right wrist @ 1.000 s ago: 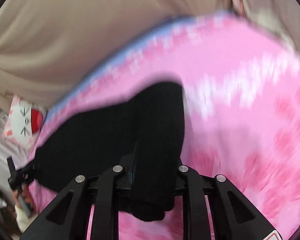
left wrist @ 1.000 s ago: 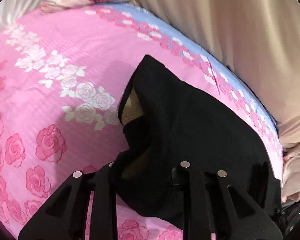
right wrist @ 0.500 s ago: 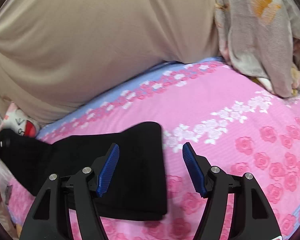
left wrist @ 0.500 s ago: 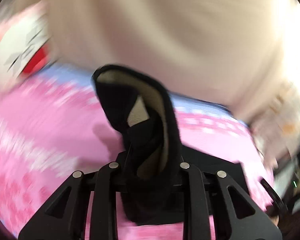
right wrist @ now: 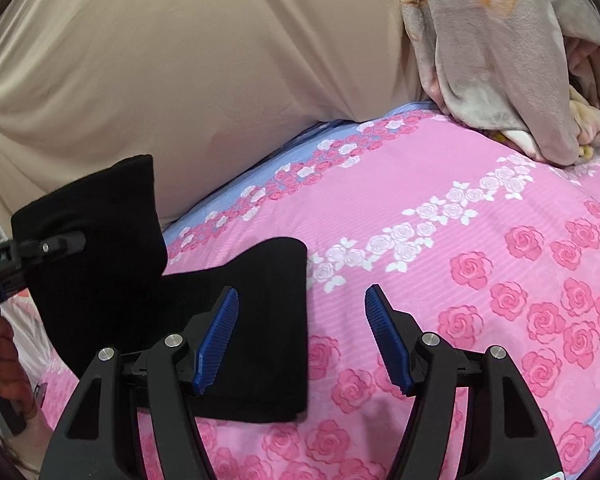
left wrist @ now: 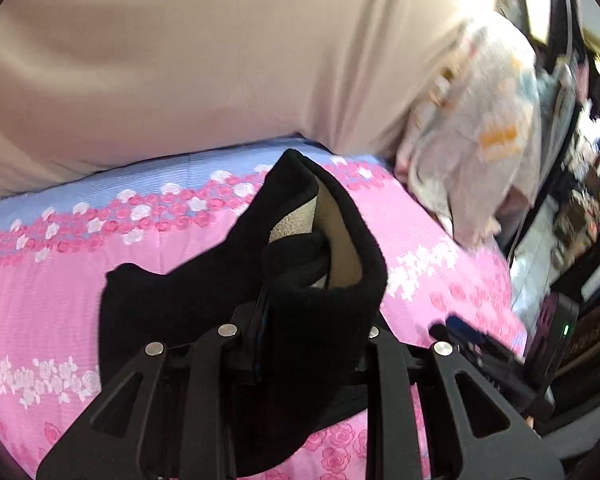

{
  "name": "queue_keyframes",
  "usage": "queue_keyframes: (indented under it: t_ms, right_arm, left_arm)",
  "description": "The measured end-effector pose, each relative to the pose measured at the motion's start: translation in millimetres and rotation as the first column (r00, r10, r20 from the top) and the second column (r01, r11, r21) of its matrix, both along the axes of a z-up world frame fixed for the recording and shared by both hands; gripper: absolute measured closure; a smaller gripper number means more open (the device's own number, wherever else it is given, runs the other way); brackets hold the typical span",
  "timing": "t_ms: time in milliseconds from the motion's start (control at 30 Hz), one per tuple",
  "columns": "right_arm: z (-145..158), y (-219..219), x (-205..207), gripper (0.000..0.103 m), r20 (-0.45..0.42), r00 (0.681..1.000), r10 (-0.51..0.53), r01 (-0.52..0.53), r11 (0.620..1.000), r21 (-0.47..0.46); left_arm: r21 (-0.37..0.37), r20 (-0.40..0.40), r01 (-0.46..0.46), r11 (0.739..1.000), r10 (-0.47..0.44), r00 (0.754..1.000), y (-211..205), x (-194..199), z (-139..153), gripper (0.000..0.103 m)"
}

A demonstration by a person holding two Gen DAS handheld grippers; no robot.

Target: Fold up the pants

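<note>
The black pants lie partly folded on the pink rose-patterned bed sheet. My left gripper is shut on the waistband end of the pants, which shows a beige fleece lining, and holds it lifted above the bed. In the right wrist view this gripper shows at the far left with the raised cloth. My right gripper is open and empty, just above the folded edge of the pants, its blue pads apart.
A beige curtain or cover rises behind the bed. A grey floral blanket is heaped at the bed's far right corner. The right gripper shows at the right in the left wrist view, beyond the bed's edge.
My right gripper let go of the pants leg and opened. My left gripper lifted the waistband end and swung it rightwards over the laid part.
</note>
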State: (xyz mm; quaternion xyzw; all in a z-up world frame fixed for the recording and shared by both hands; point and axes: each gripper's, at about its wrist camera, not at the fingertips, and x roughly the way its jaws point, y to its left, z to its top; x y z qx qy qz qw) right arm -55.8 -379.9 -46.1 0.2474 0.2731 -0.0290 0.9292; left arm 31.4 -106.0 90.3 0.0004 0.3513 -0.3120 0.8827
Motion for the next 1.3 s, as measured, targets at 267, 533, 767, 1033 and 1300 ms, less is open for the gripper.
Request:
queue_keyframes:
  t_ms: [267,533,767,1033,1300]
  right_arm:
    - [8.2,85.4,14.8,0.038,-0.059,0.943,0.327,-0.332,0.927,-0.174]
    - [-15.2,96.7,-10.2,0.038,-0.221,0.950,0.223,-0.302,0.840,-0.451]
    - [-31.6,107.6,-12.7,0.038,-0.308,0.933,0.188,-0.342,0.729,-0.593]
    - [-16.0,88.4,16.1,0.039,-0.277,0.937,0.212,-0.335,0.770,-0.543]
    - [-0.3,71.5,25.9,0.085,-0.251,0.946,0.204,-0.292,0.873,-0.390]
  left_arm:
    - [-0.043,0.120,-0.313,0.949,0.316,0.941,136.2,-9.4,38.0,0.080]
    - [-0.034,0.008,-0.550,0.835,0.550,0.835,240.1,-1.2,1.3,0.079]
    - [-0.033,-0.088,-0.611,0.791,0.606,0.790,286.8,12.4,-33.6,0.079]
    - [-0.045,-0.139,-0.648,0.760,0.638,0.757,310.8,14.4,-50.6,0.078]
    - [-0.019,-0.164,-0.673,0.740,0.662,0.732,315.0,18.6,-59.5,0.078]
